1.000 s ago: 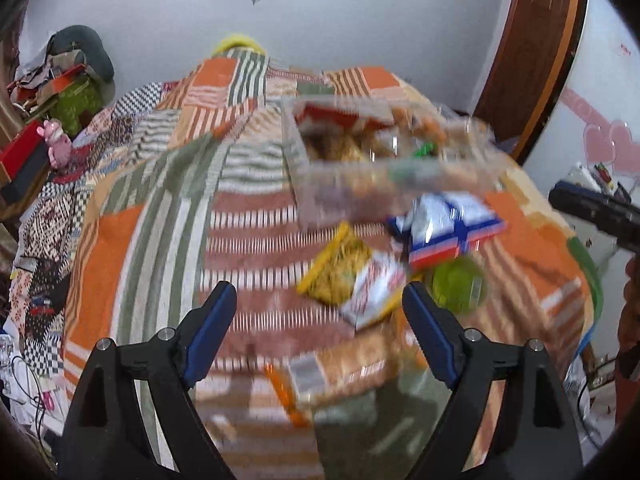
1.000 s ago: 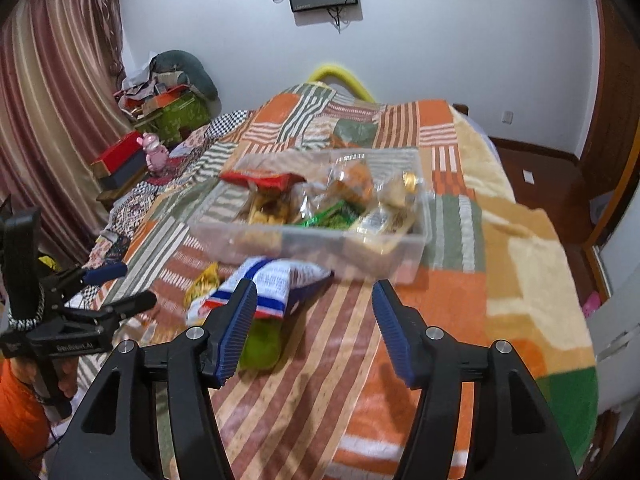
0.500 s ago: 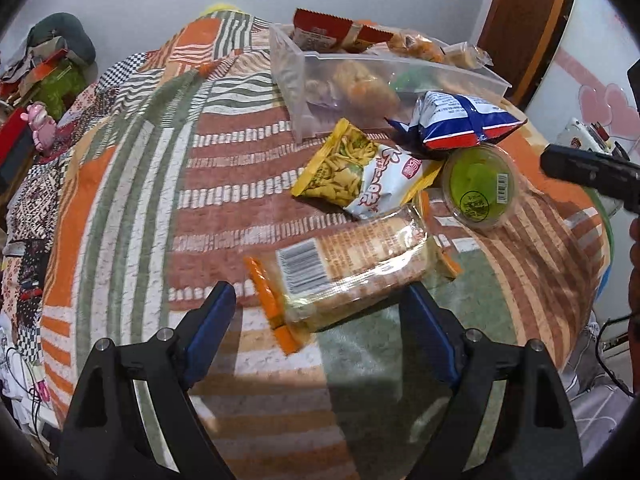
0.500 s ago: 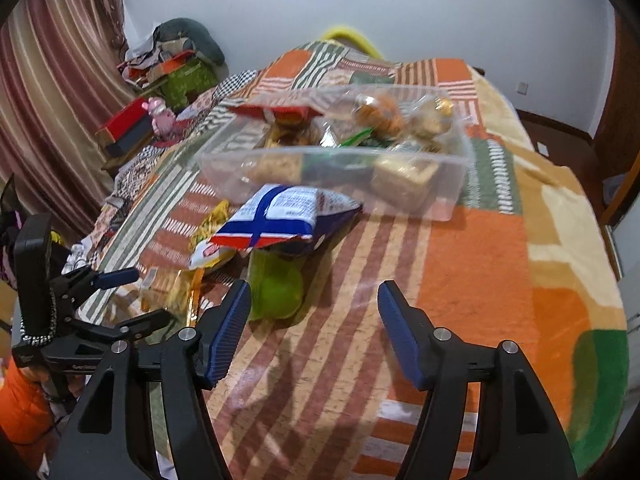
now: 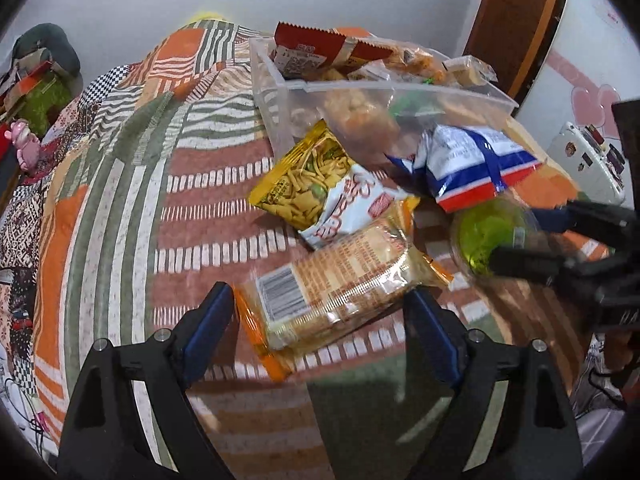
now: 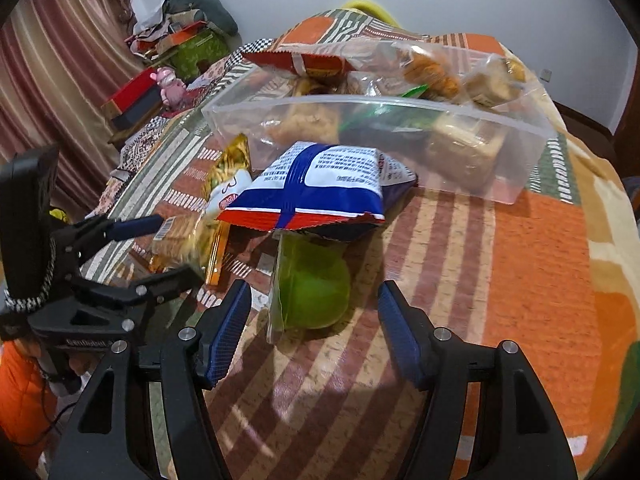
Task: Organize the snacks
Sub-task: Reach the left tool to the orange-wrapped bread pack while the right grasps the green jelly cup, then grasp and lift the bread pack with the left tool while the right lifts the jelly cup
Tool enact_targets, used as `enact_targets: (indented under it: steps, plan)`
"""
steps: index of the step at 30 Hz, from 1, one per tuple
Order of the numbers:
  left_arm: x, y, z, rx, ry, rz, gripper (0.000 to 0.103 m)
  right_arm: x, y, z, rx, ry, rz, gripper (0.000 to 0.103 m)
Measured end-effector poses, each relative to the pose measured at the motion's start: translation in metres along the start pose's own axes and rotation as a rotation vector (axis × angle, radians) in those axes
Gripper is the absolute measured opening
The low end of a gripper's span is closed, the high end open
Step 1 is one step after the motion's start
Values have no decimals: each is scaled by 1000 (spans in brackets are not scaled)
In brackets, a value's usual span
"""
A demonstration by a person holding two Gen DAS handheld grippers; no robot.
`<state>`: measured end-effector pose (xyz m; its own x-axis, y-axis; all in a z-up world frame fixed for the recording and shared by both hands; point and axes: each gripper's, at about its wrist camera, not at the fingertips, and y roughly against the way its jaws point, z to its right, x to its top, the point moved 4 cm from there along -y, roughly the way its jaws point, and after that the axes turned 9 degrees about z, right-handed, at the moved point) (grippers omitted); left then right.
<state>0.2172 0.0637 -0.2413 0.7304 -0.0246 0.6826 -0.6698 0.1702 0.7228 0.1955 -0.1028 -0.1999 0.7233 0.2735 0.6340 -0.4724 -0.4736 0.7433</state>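
Observation:
A clear plastic bin (image 5: 400,92) (image 6: 516,160) full of snack packs sits on the patchwork bed. In front of it lie a yellow-and-white snack bag (image 5: 320,184) (image 6: 228,176), a blue-white-red chip bag (image 5: 476,164) (image 6: 316,188), a green jelly cup in clear wrap (image 5: 484,240) (image 6: 312,288) and a clear cracker pack with orange ends (image 5: 336,284) (image 6: 180,236). My left gripper (image 5: 320,316) is open with the cracker pack between its fingers. My right gripper (image 6: 314,320) is open around the near side of the green cup; it also shows in the left wrist view (image 5: 524,236).
The striped orange, green and brown bedcover (image 5: 120,200) (image 6: 532,260) slopes off at its edges. A pink toy (image 6: 170,84), red box (image 6: 132,98) and clutter stand left of the bed. A wooden door (image 5: 516,20) is at the right.
Both grippers have moved forward and down toward the bed. The left now straddles the cracker pack and the right now straddles the green cup. Both stay open.

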Motion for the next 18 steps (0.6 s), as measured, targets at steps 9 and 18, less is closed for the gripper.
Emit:
enact_targets:
  steps: [9,18]
  plan:
    - [19,4,3,-1,-14,45,91,-3,-1,3,32,-10,-9,39]
    - [14,-22,-5,-35,61,-17,82,-4,8,7,12,-16,20,38]
